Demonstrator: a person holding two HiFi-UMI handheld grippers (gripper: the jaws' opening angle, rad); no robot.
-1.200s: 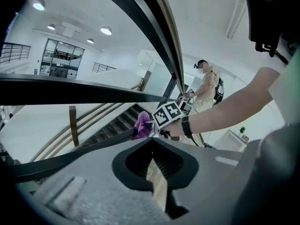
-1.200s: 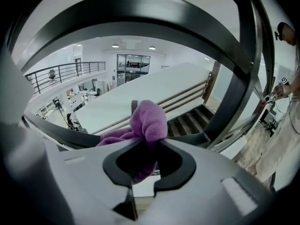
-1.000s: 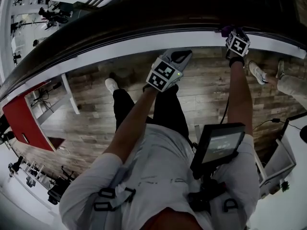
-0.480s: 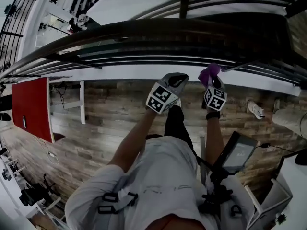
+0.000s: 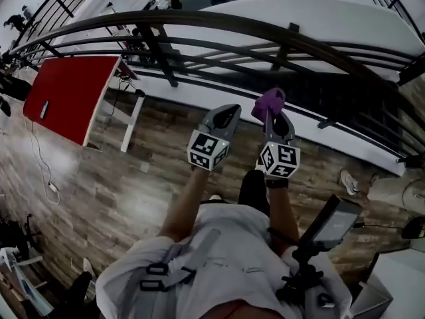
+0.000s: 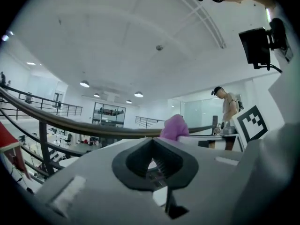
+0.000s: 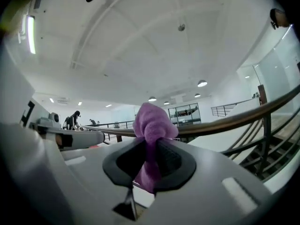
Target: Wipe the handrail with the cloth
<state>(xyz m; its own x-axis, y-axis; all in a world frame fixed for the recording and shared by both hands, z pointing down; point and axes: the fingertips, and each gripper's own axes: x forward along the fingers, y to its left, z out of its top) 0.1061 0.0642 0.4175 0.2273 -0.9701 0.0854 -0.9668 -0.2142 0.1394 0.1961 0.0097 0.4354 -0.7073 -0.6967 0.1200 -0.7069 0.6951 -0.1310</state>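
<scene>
Both grippers are held side by side, close in front of the person. The left gripper has its jaws closed together with nothing between them. The right gripper is clamped on a purple cloth, which bunches up above the jaw tips. The cloth sits just to the right of the left gripper's tip. Beyond it runs the dark curved handrail; contact between cloth and handrail cannot be determined. Farther off, a red table stands on the wooden floor.
</scene>
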